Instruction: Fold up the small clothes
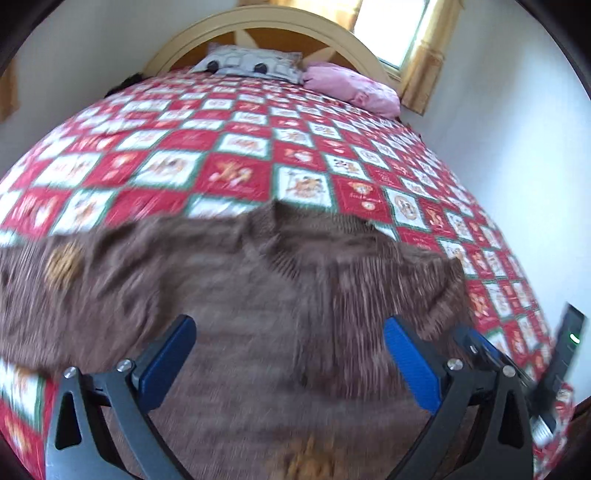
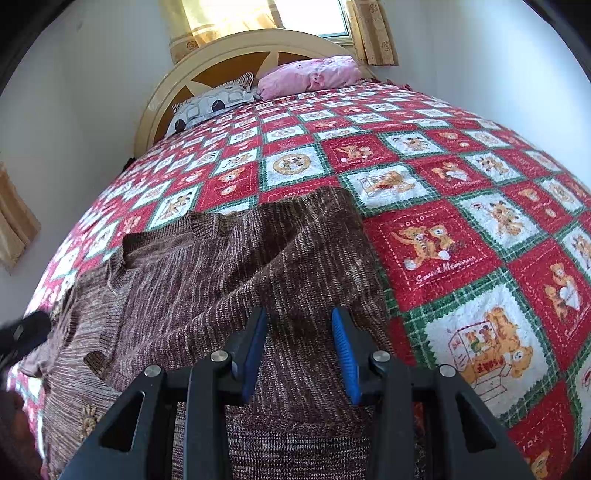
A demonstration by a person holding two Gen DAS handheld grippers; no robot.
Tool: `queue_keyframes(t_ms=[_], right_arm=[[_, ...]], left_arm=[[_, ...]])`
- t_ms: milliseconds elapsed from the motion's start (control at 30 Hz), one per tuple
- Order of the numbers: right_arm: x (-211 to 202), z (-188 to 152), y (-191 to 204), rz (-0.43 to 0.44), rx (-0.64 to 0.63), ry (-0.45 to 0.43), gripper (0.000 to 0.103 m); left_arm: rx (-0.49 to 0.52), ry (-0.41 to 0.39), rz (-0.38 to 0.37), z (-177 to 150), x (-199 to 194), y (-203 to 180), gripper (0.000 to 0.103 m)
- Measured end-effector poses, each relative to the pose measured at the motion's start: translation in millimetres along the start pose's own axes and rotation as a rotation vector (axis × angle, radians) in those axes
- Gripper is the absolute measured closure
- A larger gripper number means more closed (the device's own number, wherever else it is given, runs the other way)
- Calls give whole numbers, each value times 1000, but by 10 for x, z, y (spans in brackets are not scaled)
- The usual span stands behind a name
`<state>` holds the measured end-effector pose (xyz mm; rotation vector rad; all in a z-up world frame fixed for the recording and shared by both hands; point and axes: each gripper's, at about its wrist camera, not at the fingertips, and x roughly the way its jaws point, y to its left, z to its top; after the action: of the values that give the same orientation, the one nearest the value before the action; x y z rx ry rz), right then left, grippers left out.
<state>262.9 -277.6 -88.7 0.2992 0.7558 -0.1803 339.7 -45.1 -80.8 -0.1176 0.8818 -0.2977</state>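
Note:
A small brown knitted sweater point(image 1: 240, 288) lies spread on the red, white and green patchwork quilt point(image 1: 236, 173). My left gripper point(image 1: 288, 328) is wide open above the sweater's body, empty; this view is motion-blurred. In the right wrist view the sweater point(image 2: 192, 277) has its right sleeve folded across the body. My right gripper point(image 2: 299, 325) hovers over the sweater's right edge with its jaws partly open; the fabric lies between and under the blue pads point(image 2: 345, 354), not clamped. The right gripper also shows at the left view's right edge point(image 1: 517, 365).
The quilt point(image 2: 461, 229) covers the whole bed. A grey patterned pillow point(image 1: 247, 62) and a pink pillow point(image 1: 351, 86) lie at the wooden headboard point(image 2: 229, 55). White walls flank the bed; a curtained window point(image 2: 280, 14) is behind it. The left gripper shows dark at the left edge point(image 2: 22, 332).

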Motion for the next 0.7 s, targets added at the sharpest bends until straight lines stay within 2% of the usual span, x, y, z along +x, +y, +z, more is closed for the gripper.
queue_keyframes(t_ms=[67,100,133,167,300,333,367,400,433,567,700], right_arm=[[3,2,-13,10,7,0,65],[5,2,-16,13,10,0,65],[6,2,-19,16,11,0,64],[10,5,-23,19,12,0,64],[22,14,-29,36,15,2,61],[22,15,-40,40,18,1,61],[21,16,-49,44,23,0,61],[23,20,-57,48,27,0,61],[24,18,-60,50,30,0,61],[22,19,-54,48,27,-1,61],[9,16,-67,61,40,-6,61]], left_arm=[[54,37,8,54,250,-111,20],[61,85,-18,65,401,-150,34],[56,116,-49,74,483,-161,43],[50,147,-93,71,592,-187,45],[53,76,-73,53,633,-292,45],[43,64,-77,47,610,-291,48],[31,49,-73,42,595,-277,55],[29,44,-65,42,601,-264,78],[28,57,-85,43,620,-255,88],[3,48,-111,52,609,-227,92],[-61,-23,-36,41,497,-110,93]])
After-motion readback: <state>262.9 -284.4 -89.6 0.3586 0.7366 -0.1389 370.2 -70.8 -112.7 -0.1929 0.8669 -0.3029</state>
